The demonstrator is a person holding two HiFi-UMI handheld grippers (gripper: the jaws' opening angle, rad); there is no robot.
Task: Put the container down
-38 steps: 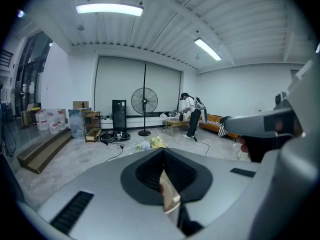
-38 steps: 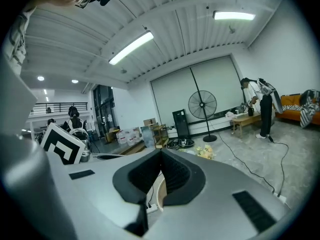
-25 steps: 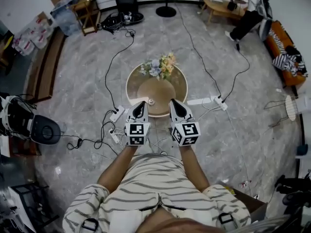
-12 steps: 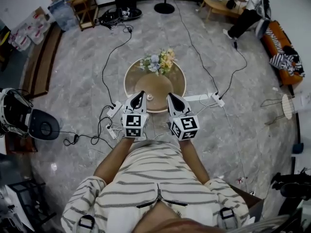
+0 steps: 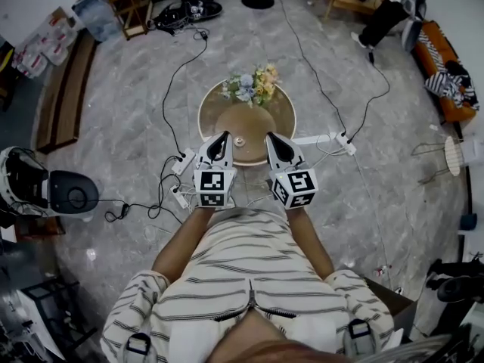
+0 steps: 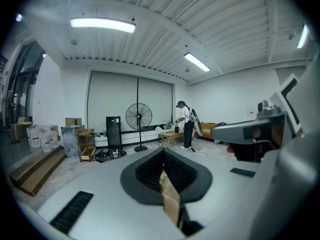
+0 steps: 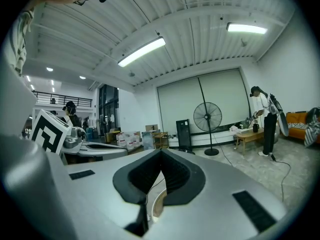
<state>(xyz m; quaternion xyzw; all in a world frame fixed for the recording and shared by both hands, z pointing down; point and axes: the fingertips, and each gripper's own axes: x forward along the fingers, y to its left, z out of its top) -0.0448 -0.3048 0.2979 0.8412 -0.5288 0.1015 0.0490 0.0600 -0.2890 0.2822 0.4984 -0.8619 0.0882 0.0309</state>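
A small pale container (image 5: pixel 239 141) stands on the round wooden table (image 5: pixel 209 112), near its front edge. My left gripper (image 5: pixel 224 136) and right gripper (image 5: pixel 268 136) hover on either side of it, just over the table's near rim, and neither touches it. Both are shut with nothing in them. In the left gripper view the black pads (image 6: pixel 150 171) meet at the tip, and the right gripper's body (image 6: pixel 247 131) shows at the right. The pads in the right gripper view (image 7: pixel 172 176) also meet, with the table rim (image 7: pixel 156 206) showing below them.
A bunch of flowers (image 5: pixel 249 86) sits at the table's far side. Power strips (image 5: pixel 182 161) and cables lie on the marble floor around it. A standing fan (image 6: pixel 138 118) and a person (image 6: pixel 187 125) at a low table are far across the room.
Both grippers have edged slightly further over the table's near rim, still shut. The container has not moved.
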